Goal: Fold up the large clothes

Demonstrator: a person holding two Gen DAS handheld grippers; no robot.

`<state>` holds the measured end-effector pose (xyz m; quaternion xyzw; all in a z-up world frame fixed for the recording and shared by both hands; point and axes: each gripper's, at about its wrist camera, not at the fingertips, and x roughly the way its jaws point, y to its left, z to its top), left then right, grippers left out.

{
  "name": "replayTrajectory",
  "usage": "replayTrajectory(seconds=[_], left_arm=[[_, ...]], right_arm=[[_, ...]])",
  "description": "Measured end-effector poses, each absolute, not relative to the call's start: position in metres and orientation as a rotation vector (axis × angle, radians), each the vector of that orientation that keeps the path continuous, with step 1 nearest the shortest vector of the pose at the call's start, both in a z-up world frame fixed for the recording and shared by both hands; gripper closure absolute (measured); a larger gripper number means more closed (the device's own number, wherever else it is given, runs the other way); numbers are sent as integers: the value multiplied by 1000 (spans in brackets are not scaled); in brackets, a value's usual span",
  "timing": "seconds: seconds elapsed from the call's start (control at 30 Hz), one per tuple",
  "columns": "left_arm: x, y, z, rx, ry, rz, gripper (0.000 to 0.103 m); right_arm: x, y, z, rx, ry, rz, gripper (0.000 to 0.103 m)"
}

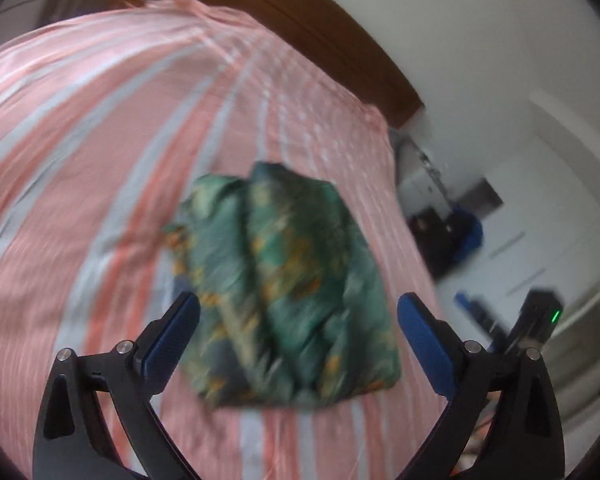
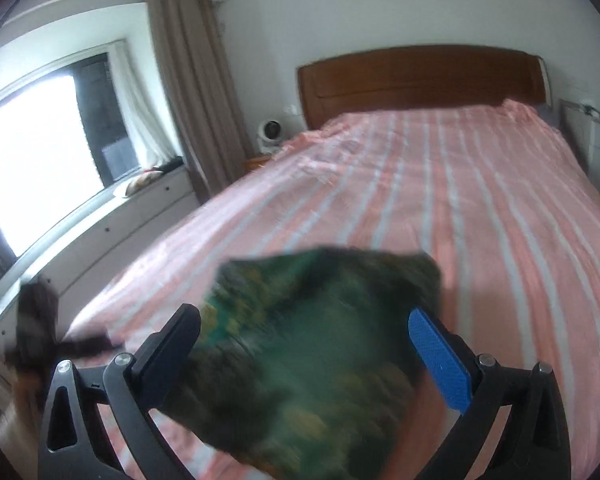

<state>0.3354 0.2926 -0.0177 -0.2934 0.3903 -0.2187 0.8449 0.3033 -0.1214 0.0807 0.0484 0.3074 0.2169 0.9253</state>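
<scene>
Blurred by motion (its print unreadable), the folded green patterned garment point(image 1: 284, 292) is seen near the pink-and-white striped bed's point(image 1: 100, 160) foot edge, both the left gripper point(image 1: 298, 314) and right gripper point(image 2: 304, 334) spread wide, empty.

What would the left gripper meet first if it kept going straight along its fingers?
Most likely the folded green garment on the striped bedspread: it sits directly between and ahead of the open left gripper. Blur leaves the gap unclear.
</scene>
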Motion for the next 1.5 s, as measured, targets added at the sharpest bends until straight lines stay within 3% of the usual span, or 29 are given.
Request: replayTrajectory(seconds=[0.17, 0.23, 0.43, 0.67, 0.77, 0.83, 0.93, 1.03, 1.3, 1.37, 1.4, 1.43, 1.47, 1.5], left_arm=[[409, 256, -81, -473, 1146, -354, 5], [413, 254, -111, -421, 1209, -310, 0], [412, 243, -129, -288, 1182, -312, 0], [435, 233, -148, -348, 1233, -383, 0], [434, 234, -149, -378, 1256, -387, 1], [428, 228, -141, -385, 1234, -419, 31], [408, 210, -114, -279, 1145, -393, 53], [382, 206, -92, -264, 1045, -394, 58], [375, 176, -25, -203, 845, -400, 58], [394, 168, -10, -203, 809, -388, 57], [409, 162, -3, -198, 791, -365, 49], [425, 158, -1, -196, 788, -346, 31], [443, 155, -3, -197, 801, -332, 21], [461, 153, -13, -206, 838, -297, 1]], right_arm=[[295, -181, 14, 236, 772, 378, 0], [299, -198, -6, 301, 822, 386, 0], [339, -220, -52, 493, 960, 523, 0], [408, -172, -99, 595, 1106, 699, 1], [413, -143, -89, 375, 1090, 653, 17], [406, -126, -72, 228, 1045, 633, 27], [384, -96, -50, -34, 931, 619, 38], [355, -78, -33, -183, 804, 612, 41], [329, -77, 23, -259, 592, 579, 42], [345, -88, 38, -237, 575, 568, 42], [360, -94, 46, -225, 572, 562, 42], [373, -99, 50, -209, 579, 558, 42], [395, -106, 52, -170, 600, 554, 36], [415, -114, 51, -120, 633, 543, 19]])
